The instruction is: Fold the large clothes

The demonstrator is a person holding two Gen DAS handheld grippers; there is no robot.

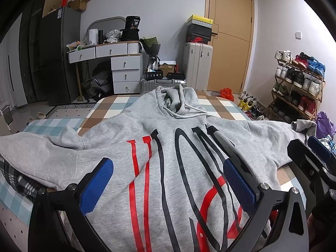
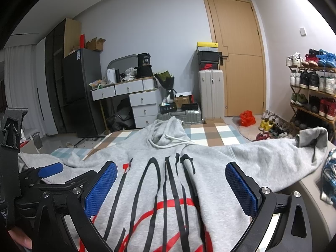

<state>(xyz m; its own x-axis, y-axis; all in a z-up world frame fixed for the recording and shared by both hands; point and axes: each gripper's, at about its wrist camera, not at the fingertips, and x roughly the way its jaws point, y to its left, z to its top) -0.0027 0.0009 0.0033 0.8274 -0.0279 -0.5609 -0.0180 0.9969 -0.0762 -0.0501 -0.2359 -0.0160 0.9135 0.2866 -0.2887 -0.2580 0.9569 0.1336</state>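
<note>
Both our grippers, left (image 1: 168,180) and right (image 2: 171,180), gape over the gray hoodie (image 1: 168,138) on the checkered bed (image 1: 117,105); door (image 1: 229,35) at one o'clock.

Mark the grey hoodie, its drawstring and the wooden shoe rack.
grey printed hoodie (image 1: 172,168), left wrist view, chest panel.
white hoodie drawstring (image 2: 178,139), right wrist view, cord below hood.
wooden shoe rack (image 2: 310,89), right wrist view, second shelf edge.
</note>
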